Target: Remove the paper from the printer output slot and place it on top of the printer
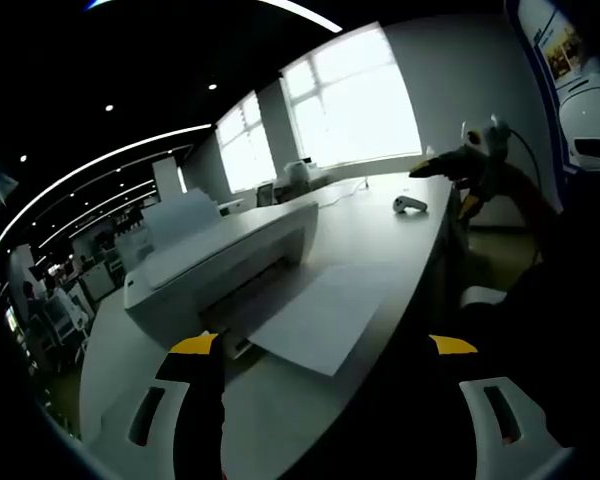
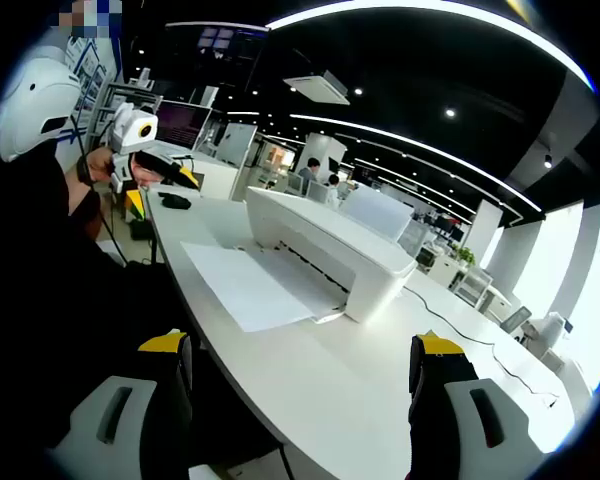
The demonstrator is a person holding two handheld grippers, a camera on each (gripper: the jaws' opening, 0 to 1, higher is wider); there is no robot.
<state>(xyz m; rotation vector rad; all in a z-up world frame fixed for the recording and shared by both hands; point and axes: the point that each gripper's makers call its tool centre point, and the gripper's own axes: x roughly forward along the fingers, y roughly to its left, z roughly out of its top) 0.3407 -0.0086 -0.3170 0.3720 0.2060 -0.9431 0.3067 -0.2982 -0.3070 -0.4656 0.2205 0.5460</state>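
While both my grippers hang back from the white table (image 1: 380,230), the left gripper (image 1: 325,350) and the right gripper (image 2: 300,350) spread wide and grasping nothing, the paper (image 1: 325,310) lies half out of the printer (image 1: 210,265) slot. I judge 1 jaw should slide under its near edge, pinch gently, then draw it out level.

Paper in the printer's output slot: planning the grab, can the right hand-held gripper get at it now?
Probably yes: the paper lies flat on the table ahead of the open right hand-held gripper, nothing between.
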